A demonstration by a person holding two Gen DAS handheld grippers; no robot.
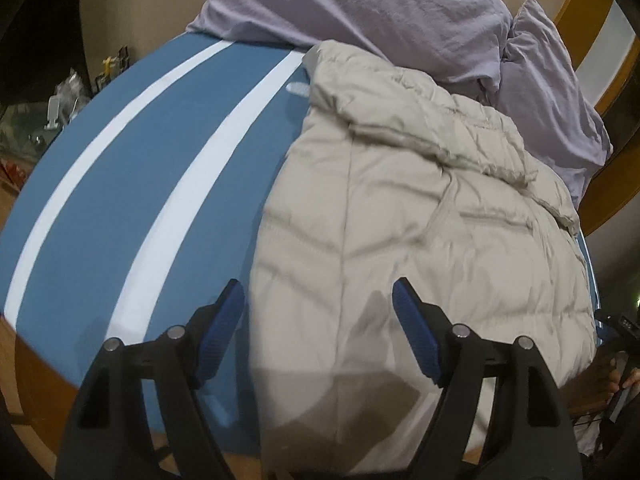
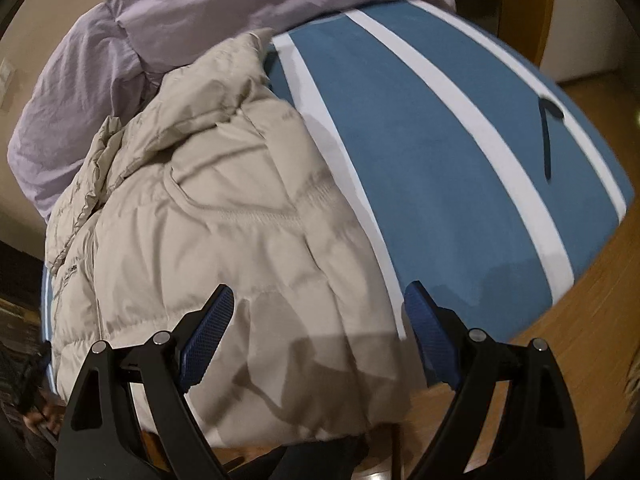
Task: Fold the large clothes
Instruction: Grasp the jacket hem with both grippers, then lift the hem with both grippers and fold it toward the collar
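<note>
One jacket, perhaps two lilac pillows

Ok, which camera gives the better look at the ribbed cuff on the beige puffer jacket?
The right wrist view: the ribbed cuff lies clear across the middle of the beige puffer jacket. The left wrist view shows the jacket mostly as quilted panels, with no clear cuff.

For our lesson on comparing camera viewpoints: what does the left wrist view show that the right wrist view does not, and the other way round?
Only the left wrist view: the left claw, open over the near edge of the beige quilted puffer jacket, and dim clutter past the mat's far edge.

Only the right wrist view: the right claw, open, and a dark strap lying on the mat.

Both: the jacket, the blue mat with white stripes, the crumpled lilac fabric behind, and the wooden floor.
</note>
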